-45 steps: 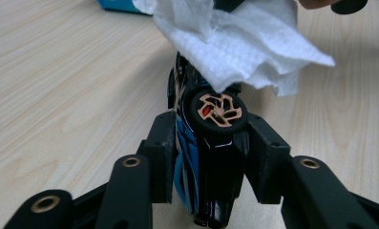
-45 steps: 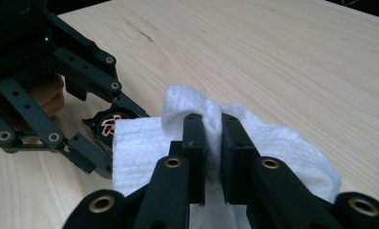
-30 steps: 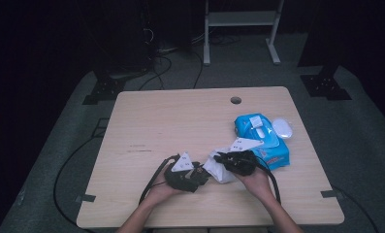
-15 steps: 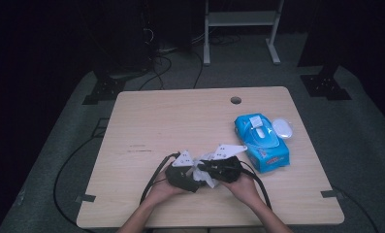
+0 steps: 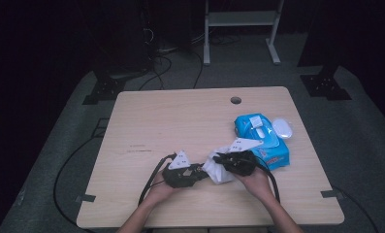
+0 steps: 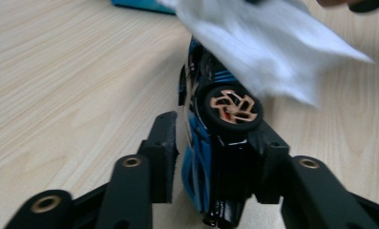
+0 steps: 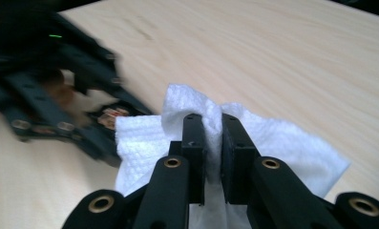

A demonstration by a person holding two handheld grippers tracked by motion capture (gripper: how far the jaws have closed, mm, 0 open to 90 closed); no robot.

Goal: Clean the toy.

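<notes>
At the lower centre of the high view we see a white wipe (image 5: 218, 168) pinched in the closed jaws of the right gripper (image 5: 225, 160). Beside it, the left gripper (image 5: 196, 173) has just been closing on a blue toy car (image 6: 211, 143), and its pads press the car's sides. Both rest over a pale wooden table (image 5: 180, 121), with a blue wipes pack (image 5: 263, 141) at right. Dark floor and cables surround it. The car's far end is hidden under the blurred wipe.
</notes>
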